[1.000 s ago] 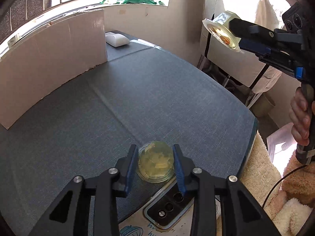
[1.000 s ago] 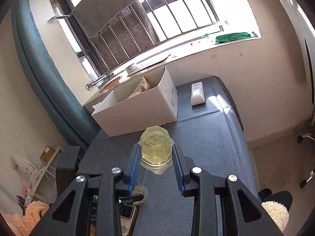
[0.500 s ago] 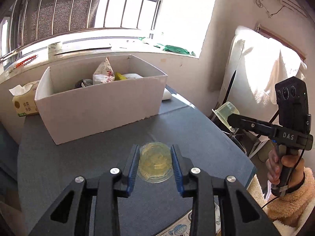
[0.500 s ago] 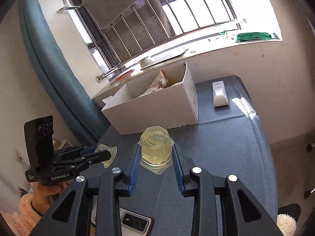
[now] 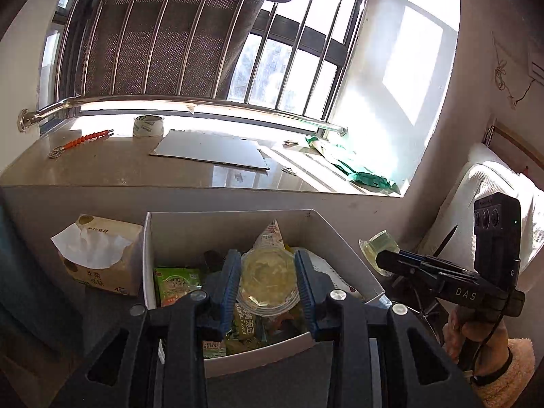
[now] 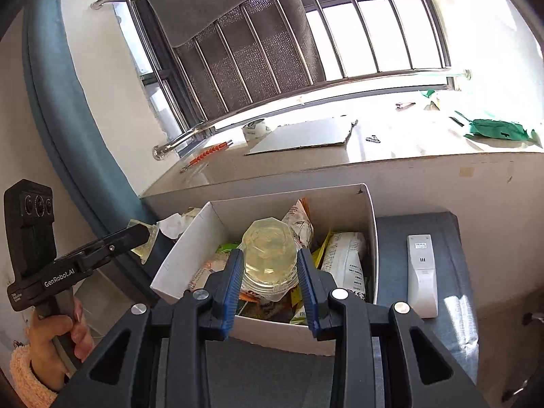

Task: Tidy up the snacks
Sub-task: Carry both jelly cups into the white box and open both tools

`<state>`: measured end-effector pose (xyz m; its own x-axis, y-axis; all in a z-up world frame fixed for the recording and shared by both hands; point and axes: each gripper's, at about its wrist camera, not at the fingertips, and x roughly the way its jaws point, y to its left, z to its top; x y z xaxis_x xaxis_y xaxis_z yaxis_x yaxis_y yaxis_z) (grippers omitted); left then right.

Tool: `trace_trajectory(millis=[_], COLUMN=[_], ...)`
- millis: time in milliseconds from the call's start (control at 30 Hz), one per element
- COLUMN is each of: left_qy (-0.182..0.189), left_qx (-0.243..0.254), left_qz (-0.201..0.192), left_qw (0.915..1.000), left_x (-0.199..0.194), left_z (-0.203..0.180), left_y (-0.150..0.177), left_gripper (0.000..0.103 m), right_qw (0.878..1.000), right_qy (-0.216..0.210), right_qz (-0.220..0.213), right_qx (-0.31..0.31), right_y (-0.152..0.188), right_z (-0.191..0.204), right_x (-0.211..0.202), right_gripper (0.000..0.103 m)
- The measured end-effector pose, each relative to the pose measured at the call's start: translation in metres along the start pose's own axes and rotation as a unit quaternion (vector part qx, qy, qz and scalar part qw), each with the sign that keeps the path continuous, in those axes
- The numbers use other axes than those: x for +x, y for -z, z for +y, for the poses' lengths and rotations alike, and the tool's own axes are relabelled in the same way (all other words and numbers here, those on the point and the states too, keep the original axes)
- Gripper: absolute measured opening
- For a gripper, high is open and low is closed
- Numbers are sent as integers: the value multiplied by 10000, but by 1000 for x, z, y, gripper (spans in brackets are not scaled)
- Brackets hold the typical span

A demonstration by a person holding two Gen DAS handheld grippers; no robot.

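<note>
My left gripper (image 5: 267, 284) is shut on a clear yellow jelly cup (image 5: 267, 280) and holds it over the open white cardboard box (image 5: 343, 251). My right gripper (image 6: 270, 273) is shut on a second jelly cup (image 6: 268, 255), also held over the box (image 6: 183, 255). The box holds several snack packets, among them a green one (image 5: 175, 280) and a white one (image 6: 345, 258). The right gripper with its cup (image 5: 380, 248) shows at the box's right side in the left wrist view. The left gripper (image 6: 144, 238) shows at the box's left in the right wrist view.
A tissue box (image 5: 102, 255) stands left of the cardboard box. A white remote (image 6: 421, 272) lies on the blue-grey table (image 6: 455, 306) right of it. The window sill behind carries a tape roll (image 5: 148, 125), a cardboard sheet (image 5: 210, 149) and green plastic (image 5: 360, 173).
Both grippers have lifted their jelly cups from over the table and moved forward. They now hang above the box, where before it was farther away.
</note>
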<state>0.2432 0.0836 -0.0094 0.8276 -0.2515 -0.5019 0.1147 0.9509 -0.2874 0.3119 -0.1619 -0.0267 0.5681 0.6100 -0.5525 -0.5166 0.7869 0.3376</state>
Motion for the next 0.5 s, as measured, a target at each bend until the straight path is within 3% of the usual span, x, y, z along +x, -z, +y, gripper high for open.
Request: trace_trajectory(millis=[67, 100, 133, 167, 200, 300, 500], left_qy=[-92, -190, -206, -220, -363, -521, -953], left_qx=[-58, -110, -195, -281, -339, -379, 15], left_qz=[40, 117, 172, 205, 158, 18, -549], left_qw=[9999, 9997, 9995, 9992, 9986, 9979, 9939], left_x=[14, 25, 30, 34, 33, 25, -14], left_z=[8, 11, 16, 21, 23, 27, 15], left_y=[-6, -9, -11, -11, -9, -3, 0], left_gripper=[37, 44, 70, 89, 102, 103, 103], right_qw=[9995, 9990, 9986, 9987, 9985, 9954, 9848], right_qy=[295, 411, 464, 447, 472, 882, 1556], right_qz=[-8, 34, 87, 151, 246, 356, -41], right_qx=[-70, -167, -220, -198, -140, -121, -767], right_y=[-12, -17, -20, -23, -24, -22, -16], right_z=[-3, -4, -6, -9, -12, -15, 9], right_x=[17, 24, 31, 37, 42, 43, 23], right_gripper=[37, 38, 44, 77, 103, 103, 103])
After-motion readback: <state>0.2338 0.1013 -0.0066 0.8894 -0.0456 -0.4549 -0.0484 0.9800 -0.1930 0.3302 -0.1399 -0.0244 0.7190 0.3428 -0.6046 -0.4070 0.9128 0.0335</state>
